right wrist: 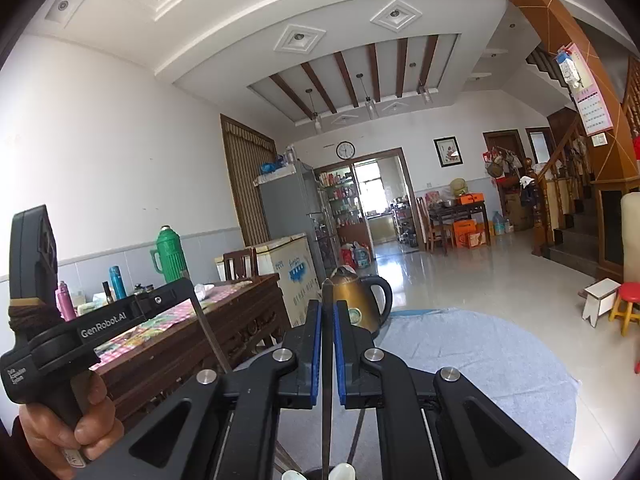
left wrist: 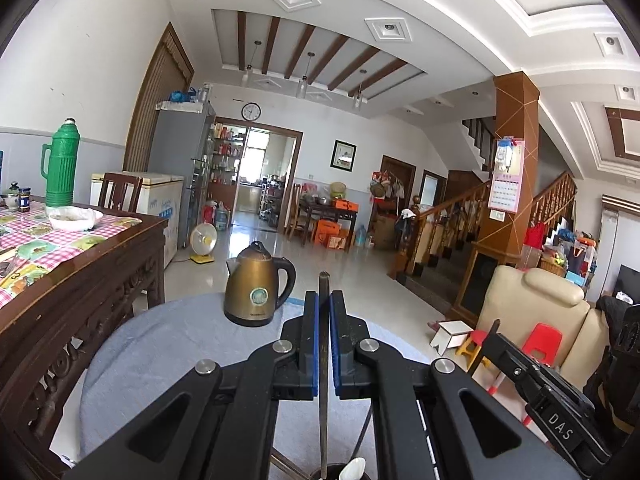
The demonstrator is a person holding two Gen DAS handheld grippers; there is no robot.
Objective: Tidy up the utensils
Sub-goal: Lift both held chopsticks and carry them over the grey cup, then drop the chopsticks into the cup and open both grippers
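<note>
My left gripper [left wrist: 324, 298] is shut on a dark chopstick [left wrist: 323, 412] that stands upright between its blue pads. The stick's lower end goes down into a dark holder [left wrist: 330, 474] at the bottom edge, beside a white spoon [left wrist: 354, 469]. My right gripper [right wrist: 328, 308] is shut on a second dark chopstick [right wrist: 327, 412], also upright, above white spoon heads [right wrist: 343, 471] at the bottom edge. The right gripper shows at the right of the left wrist view [left wrist: 496, 328]. The left gripper body shows at the left of the right wrist view [right wrist: 132, 312], with its chopstick [right wrist: 212, 340].
A brass electric kettle [left wrist: 256, 286] stands on a round table under a blue cloth [left wrist: 160, 360]. A carved wooden table [left wrist: 72, 280] with a checked cloth, a green thermos [left wrist: 62, 164] and a white bowl [left wrist: 74, 218] is on the left. A beige armchair [left wrist: 536, 312] and red stool [left wrist: 542, 340] are on the right.
</note>
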